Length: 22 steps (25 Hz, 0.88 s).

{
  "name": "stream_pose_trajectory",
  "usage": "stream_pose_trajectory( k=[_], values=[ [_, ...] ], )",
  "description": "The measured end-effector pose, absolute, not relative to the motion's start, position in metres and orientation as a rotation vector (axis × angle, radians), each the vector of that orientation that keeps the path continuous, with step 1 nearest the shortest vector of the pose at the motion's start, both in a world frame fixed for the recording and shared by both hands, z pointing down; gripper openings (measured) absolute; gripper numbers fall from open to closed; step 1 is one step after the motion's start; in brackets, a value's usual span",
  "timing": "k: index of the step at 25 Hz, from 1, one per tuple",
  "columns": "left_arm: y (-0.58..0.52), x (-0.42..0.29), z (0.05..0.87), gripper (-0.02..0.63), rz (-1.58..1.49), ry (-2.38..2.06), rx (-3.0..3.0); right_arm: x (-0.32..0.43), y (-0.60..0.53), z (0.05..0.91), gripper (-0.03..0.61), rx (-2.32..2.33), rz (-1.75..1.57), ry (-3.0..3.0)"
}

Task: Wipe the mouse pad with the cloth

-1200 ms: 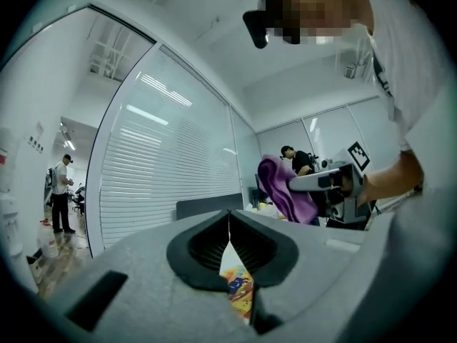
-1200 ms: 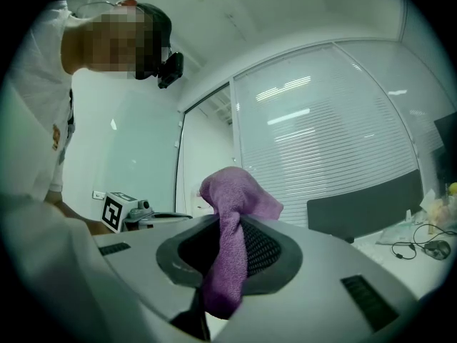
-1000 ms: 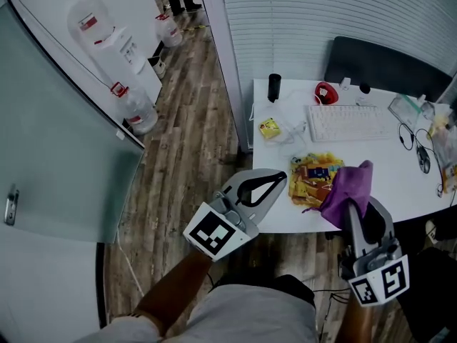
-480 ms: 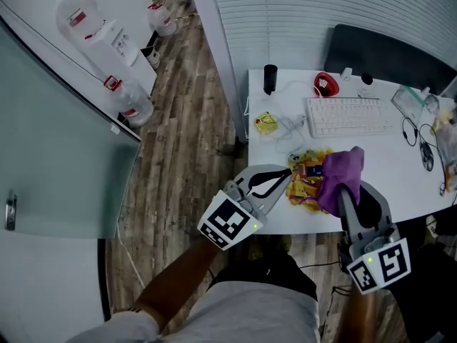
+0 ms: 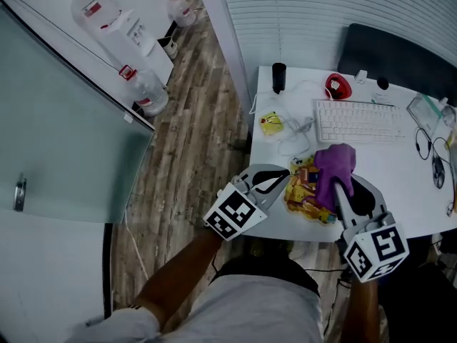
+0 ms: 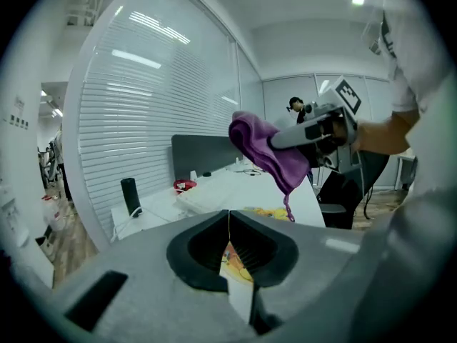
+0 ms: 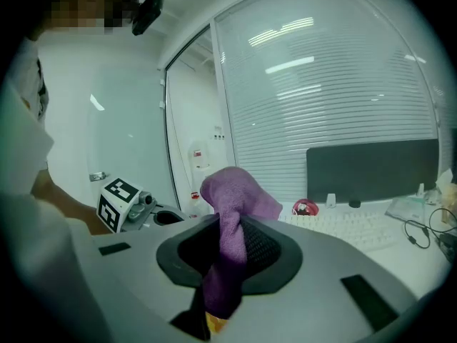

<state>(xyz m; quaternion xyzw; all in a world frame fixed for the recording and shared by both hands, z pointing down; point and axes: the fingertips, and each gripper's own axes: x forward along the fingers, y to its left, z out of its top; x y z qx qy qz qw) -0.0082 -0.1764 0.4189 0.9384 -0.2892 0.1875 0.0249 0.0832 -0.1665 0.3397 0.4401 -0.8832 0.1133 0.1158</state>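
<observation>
A yellow patterned mouse pad (image 5: 303, 188) lies near the front edge of the white desk (image 5: 400, 184). My right gripper (image 5: 336, 184) is shut on a purple cloth (image 5: 333, 164), which bunches up over the pad's right part. The cloth (image 7: 235, 199) rises from between that gripper's (image 7: 227, 241) jaws. At the pad's left edge my left gripper (image 5: 285, 176) is shut, with nothing in it. In the left gripper view the tips of the left gripper (image 6: 228, 216) meet. A bit of the pad (image 6: 233, 261) shows below them, and the cloth (image 6: 268, 148) hangs ahead.
Behind the pad are a white keyboard (image 5: 360, 120), a red object (image 5: 337, 88), a black cylinder (image 5: 278, 77) and a small yellow packet (image 5: 270, 125). Cables and a mouse (image 5: 437, 181) lie at the desk's right. A dark chair back (image 5: 400, 56) stands behind. Water bottles (image 5: 146, 91) stand on the wooden floor at left.
My right gripper has carried the cloth a little left and farther over the mouse pad. The left gripper has edged toward the pad's left side, still shut.
</observation>
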Motion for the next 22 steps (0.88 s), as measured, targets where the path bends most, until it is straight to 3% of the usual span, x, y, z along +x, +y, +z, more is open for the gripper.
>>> stream_pose_trajectory(
  k=[22],
  values=[
    [-0.185,0.013,0.514,0.015,1.046,-0.711,2.719,0.051,-0.210,0.423,0.066,0.950,0.419,-2.300]
  ],
)
